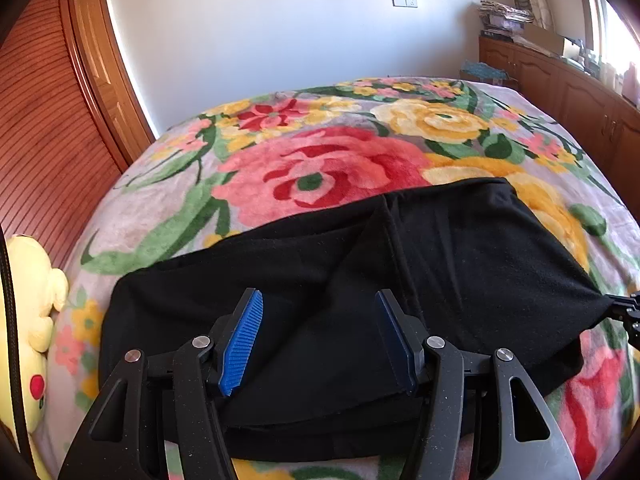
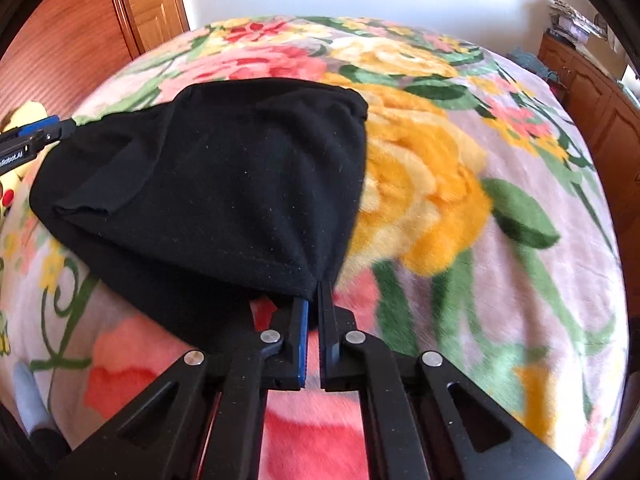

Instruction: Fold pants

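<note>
Black pants (image 1: 320, 248) lie folded in a wide heap on the floral blanket (image 1: 320, 160). My left gripper (image 1: 319, 296) hovers over their near edge, its blue pads (image 1: 244, 340) standing apart with only the cloth underneath; it is open. In the right wrist view the pants (image 2: 220, 168) stretch back from my right gripper (image 2: 318, 288), which is shut on their near corner at the hem. That pinched corner is drawn into a point where the right gripper (image 1: 626, 306) shows at the edge of the left wrist view. The left gripper (image 2: 48, 130) appears at the pants' far left side.
A yellow plush toy (image 1: 28, 300) lies at the bed's left edge by a slatted wooden wardrobe (image 1: 40, 120). Wooden cabinets (image 1: 560, 80) with stacked papers run along the right wall. The blanket (image 2: 440, 200) spreads bare beyond and to the right of the pants.
</note>
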`<action>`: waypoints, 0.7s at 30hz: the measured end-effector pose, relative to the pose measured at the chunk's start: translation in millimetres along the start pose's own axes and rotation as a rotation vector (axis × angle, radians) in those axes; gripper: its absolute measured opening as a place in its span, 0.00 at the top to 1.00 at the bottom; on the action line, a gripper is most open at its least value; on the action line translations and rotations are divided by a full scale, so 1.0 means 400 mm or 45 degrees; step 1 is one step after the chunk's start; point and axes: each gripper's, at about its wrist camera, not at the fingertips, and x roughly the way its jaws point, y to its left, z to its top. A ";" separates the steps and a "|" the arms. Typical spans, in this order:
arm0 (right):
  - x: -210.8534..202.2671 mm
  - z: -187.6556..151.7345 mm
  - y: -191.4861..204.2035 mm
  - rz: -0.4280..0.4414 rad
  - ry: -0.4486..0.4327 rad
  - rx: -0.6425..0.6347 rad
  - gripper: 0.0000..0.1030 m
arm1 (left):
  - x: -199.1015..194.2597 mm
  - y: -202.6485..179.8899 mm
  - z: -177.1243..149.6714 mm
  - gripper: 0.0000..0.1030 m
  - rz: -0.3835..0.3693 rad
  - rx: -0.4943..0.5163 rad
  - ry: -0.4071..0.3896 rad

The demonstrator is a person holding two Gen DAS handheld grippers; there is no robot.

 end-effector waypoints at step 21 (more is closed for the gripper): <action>0.052 -0.003 -0.012 0.010 0.050 0.043 0.96 | 0.194 -0.095 -0.042 0.41 -0.217 0.100 0.348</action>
